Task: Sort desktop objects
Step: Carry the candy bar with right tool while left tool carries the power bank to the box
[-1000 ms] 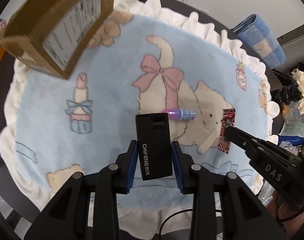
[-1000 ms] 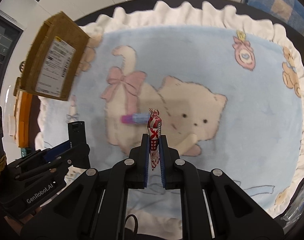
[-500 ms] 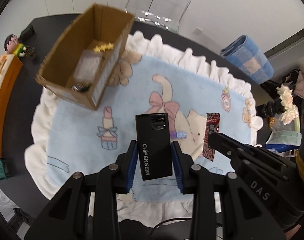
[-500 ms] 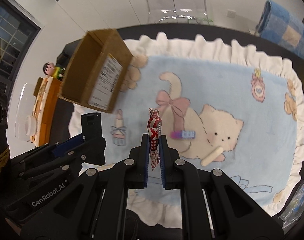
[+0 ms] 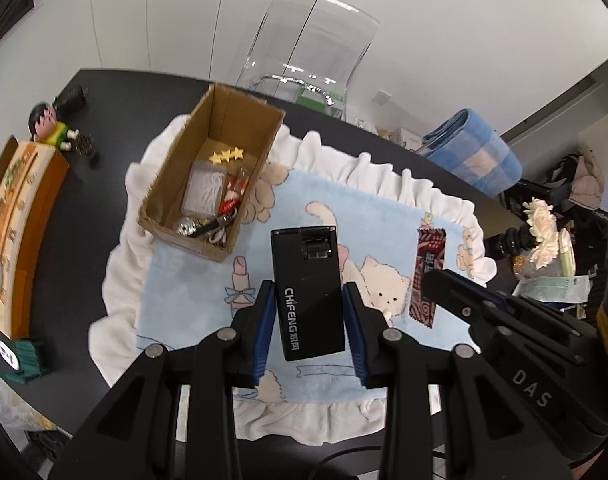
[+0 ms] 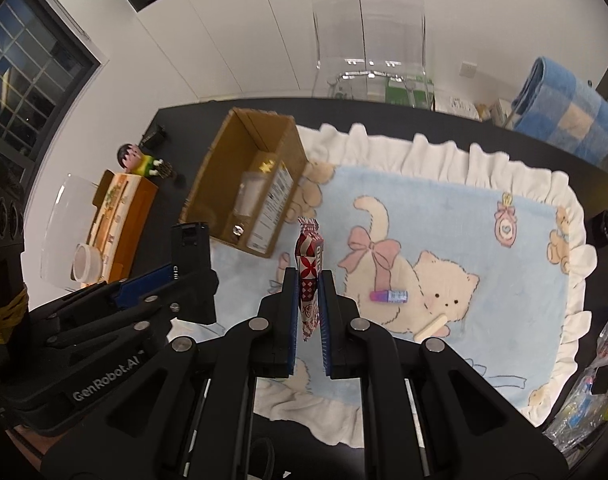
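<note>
The black table (image 5: 104, 92) carries everything in view. On it lies the frilled blue cat-print mat (image 6: 483, 216), its white ruffle running round all sides. A rolled blue checked blanket (image 6: 563, 116) sits at the far right of the table, beyond the mat. The open cardboard box (image 5: 212, 176) stands on the mat's far left corner, its long axis running away from me and slightly to the right; small items lie inside it, among them yellow stars and a clear packet.

My left gripper (image 5: 307, 320) is clamped on the black device (image 5: 305, 288), held above the mat with both blue pads pressed to its long sides. Its long axis points forward along my fingers, the printed brand reading lengthwise and the windowed end farthest from me.

My right gripper (image 6: 307, 300) pinches the red patterned candy wrapper (image 6: 308, 272) edge-on between closed pads. The wrapper stands lengthwise along the fingers, crimped end pointing ahead toward the box.

Two small things lie loose on the mat's cat figure: a purple tube (image 6: 388, 296), lying crosswise with its pale cap to the right, and near it a cream stick (image 6: 431, 326), tilted diagonally, its upper end to the right.
</note>
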### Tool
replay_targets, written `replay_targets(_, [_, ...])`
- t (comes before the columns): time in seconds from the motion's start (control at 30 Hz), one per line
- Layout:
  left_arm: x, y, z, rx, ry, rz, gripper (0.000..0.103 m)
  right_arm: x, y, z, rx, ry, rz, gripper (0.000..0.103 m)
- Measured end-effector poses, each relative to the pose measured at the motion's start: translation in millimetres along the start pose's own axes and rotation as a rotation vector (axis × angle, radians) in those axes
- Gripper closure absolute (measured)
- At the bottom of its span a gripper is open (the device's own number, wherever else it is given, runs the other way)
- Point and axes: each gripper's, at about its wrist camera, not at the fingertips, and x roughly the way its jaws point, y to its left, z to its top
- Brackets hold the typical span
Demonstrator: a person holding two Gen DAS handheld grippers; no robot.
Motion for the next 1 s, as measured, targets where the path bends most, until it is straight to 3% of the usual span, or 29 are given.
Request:
replay_targets(0.43, [-43, 21, 10, 0.042, -0.06, -0.004, 0.07, -24, 50, 8, -0.033, -0.032, 0.008, 0.093])
replay_targets(1.0, [-46, 72, 17, 0.004, -0.045, 0.0, 0.07, 4, 102, 20, -0.072, 0.005, 0.025, 0.093])
